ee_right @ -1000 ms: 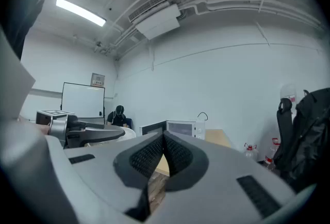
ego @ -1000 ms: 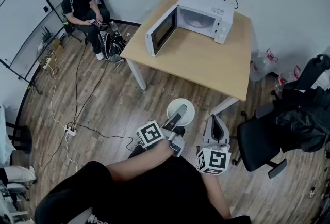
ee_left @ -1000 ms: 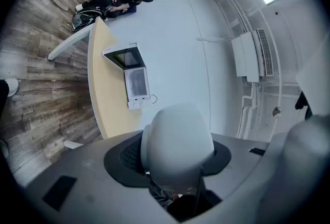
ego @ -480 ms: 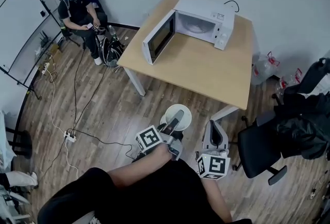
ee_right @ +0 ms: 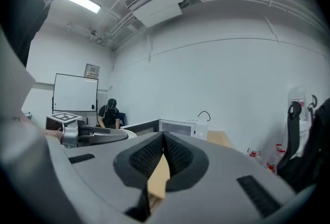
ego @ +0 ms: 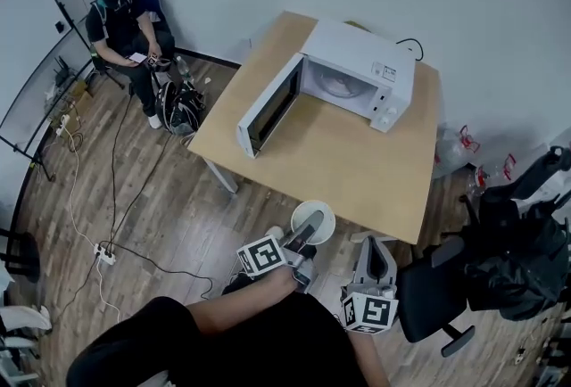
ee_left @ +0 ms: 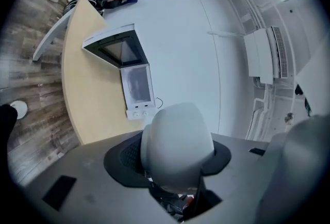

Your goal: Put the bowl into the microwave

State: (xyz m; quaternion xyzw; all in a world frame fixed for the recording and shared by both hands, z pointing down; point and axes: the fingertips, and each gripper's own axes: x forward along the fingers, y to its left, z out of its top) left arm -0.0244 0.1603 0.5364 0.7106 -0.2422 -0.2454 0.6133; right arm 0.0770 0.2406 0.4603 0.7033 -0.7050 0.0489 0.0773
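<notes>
At the near edge of the light wooden table (ego: 357,164), head view: the left gripper (ego: 306,229) has the white round bowl (ego: 324,213) clamped by its rim. One dark jaw lies across the inside of the bowl, the other is under it. The bowl is up in the air in front of the person, out past the gripper's marker cube. It is well apart from the white microwave oven (ego: 359,73), which sits on the far side of the table with its door (ego: 267,105) swung wide open.

Only the head view shows the whole layout: the seated person in dark clothes (ego: 120,15) in the far corner, and the black office chair (ego: 430,296) just beside the table.

Left gripper view gives what the head view can't. The bowl's outer wall bulges as a white dome right against the black pad, jaws part-way apart and pressed on the rim. The microwave cavity is seen beyond it across bare tabletop.

Right gripper view: the right gripper (ee_right: 163,138) has its ribbed pads touching at the tips, with nothing between them. It hangs low beside the left one, pointing at the table. The whiteboard (ee_right: 76,92) on the far wall shows clearly here.
</notes>
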